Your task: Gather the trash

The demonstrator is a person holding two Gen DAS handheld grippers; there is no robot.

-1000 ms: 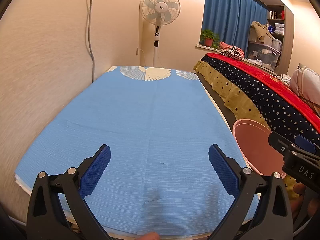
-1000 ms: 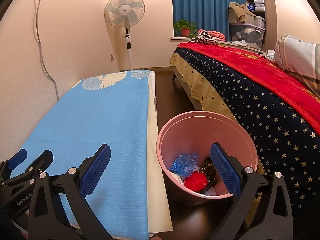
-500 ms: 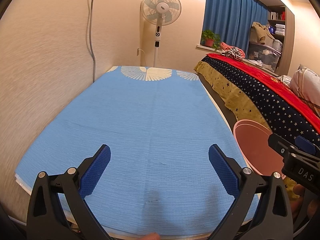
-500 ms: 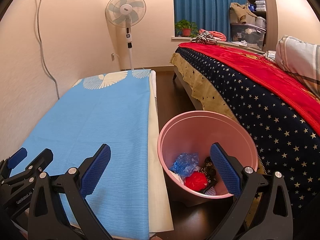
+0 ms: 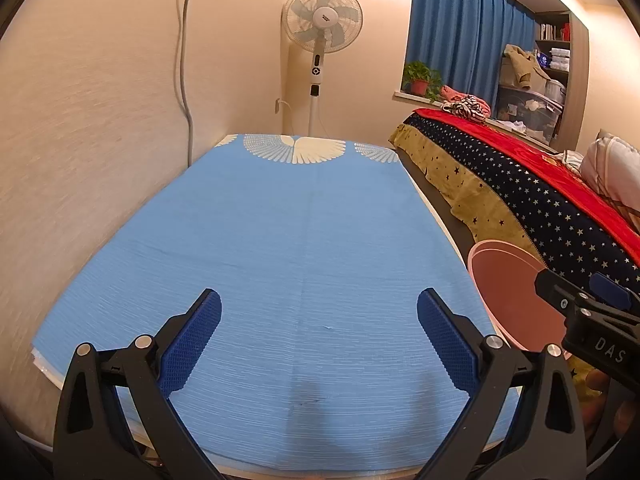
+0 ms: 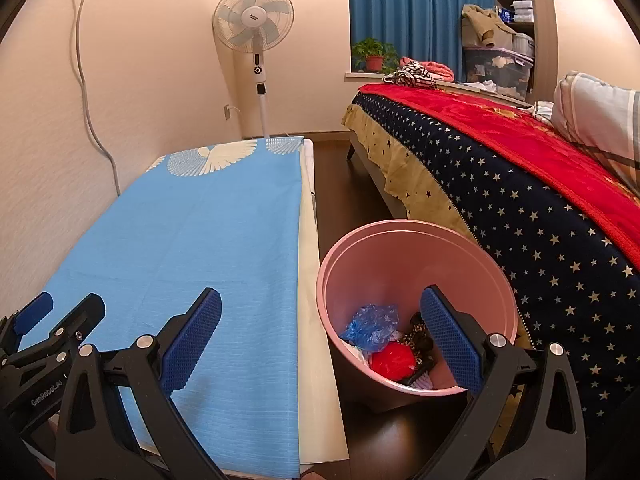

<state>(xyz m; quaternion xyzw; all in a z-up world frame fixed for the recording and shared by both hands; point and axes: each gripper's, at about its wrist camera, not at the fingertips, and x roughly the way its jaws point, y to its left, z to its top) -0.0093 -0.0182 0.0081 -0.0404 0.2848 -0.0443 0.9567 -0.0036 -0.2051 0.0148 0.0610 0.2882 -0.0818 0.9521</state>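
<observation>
A pink trash bin [image 6: 412,256] stands on the dark floor between the table and the bed. Inside it lie a crumpled blue plastic bag [image 6: 372,326], a red piece [image 6: 392,360] and a dark patterned piece [image 6: 418,334]. My right gripper [image 6: 320,340] is open and empty, held above the table's right edge and the bin's near rim. My left gripper [image 5: 318,344] is open and empty over the near end of the blue tablecloth [image 5: 296,240]. The bin's rim [image 5: 504,256] shows at the right in the left wrist view. No trash shows on the cloth.
A bed with a star-patterned and red blanket [image 6: 520,184] runs along the right. A standing fan [image 6: 256,28] is at the far wall. A grey cable [image 5: 184,60] hangs down the left wall. The table [image 6: 308,240] has a white edge beside the bin.
Both views have shifted very slightly. Both grippers stay open and empty, and the bin's contents are the same.
</observation>
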